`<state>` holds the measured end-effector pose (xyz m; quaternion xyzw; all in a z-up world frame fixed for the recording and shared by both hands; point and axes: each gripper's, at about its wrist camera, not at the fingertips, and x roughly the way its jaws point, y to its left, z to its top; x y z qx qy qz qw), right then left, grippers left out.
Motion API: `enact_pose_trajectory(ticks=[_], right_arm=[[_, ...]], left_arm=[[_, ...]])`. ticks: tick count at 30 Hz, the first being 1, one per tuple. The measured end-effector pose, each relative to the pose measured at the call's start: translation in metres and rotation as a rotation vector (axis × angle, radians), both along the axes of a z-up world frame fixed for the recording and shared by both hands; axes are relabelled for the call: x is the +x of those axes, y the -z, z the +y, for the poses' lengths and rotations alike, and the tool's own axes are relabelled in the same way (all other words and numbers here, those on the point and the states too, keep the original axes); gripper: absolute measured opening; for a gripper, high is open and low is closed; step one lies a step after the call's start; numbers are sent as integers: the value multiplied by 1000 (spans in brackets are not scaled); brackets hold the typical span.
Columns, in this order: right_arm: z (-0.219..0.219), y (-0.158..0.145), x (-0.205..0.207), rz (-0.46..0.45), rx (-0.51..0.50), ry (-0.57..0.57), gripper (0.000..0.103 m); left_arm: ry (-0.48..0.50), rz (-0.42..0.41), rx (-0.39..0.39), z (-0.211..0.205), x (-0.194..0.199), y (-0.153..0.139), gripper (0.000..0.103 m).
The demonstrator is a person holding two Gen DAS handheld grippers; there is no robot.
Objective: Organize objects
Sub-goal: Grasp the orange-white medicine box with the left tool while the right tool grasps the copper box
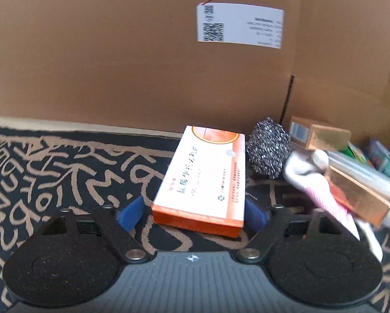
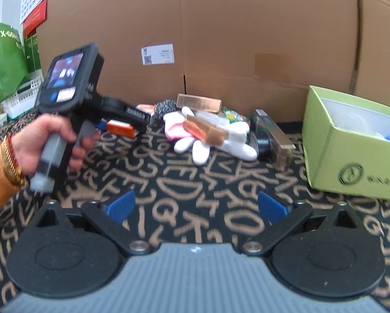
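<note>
— Left gripper [image 1: 193, 212], low centre of its own view: jaws spread, the orange medicine box [image 1: 202, 180] lies between the blue pads [image 1: 129, 214], not yet pinched. Steel scrubber [image 1: 269, 147] and white glove [image 1: 307, 167] sit right of it.

— And the right view?

— Right gripper [image 2: 195, 208] gapes over bare patterned cloth [image 2: 184, 182], holding nothing. The heap is mid-frame; the green box [image 2: 351, 156] at right already holds a few things. I'd judge most sorting remains.

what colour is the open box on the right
Light green, with a dark round logo on its side; it shows only in the right wrist view.
</note>
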<state>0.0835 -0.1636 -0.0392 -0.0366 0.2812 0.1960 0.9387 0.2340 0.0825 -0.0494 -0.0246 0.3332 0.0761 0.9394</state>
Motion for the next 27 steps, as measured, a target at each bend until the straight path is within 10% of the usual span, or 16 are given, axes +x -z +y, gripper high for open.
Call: enact_pose_trajectory(ticks=[8,16,24,27], right_arm=[[20,2,76,-19,15,-51,58],[30,27,141,31,-11,1,55],[10,5,73,-57,-39,-6,37],[-4,-1,30,-74,-60,-16,37]], left_arm=[[149,23,-25,-2,-69,-5,70],[232,1,10,-15,-121,-2,72],[184,6,-2,-11,-109,0,82],[195,-5,-3,-13,-108,1,69]])
